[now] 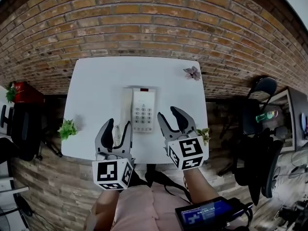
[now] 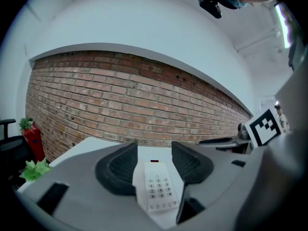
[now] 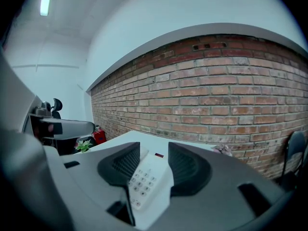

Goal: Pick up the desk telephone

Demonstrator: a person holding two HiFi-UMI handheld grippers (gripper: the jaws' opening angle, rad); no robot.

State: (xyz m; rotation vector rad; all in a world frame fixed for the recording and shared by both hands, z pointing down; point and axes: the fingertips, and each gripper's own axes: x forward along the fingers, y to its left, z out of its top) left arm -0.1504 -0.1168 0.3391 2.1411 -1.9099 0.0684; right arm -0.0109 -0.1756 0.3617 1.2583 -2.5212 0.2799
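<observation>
1 telephone (image 1: 143, 110), 1 table (image 1: 96, 81), 2 grippers (image 1: 119, 124) (image 1: 169, 112), 3 tabletop plants (image 1: 67, 128) (image 1: 193, 72) (image 1: 204, 134)

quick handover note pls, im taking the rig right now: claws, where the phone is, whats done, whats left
Left claw: open, empty, over the front edge of the white table, just left of the telephone.
Right claw: open, empty, just right of the telephone.
Telephone: flat mid-table, keypad up, handset along its left side.
Done: both claws point at the telephone; neither touches it.
Left: close in, grip, lift.
</observation>
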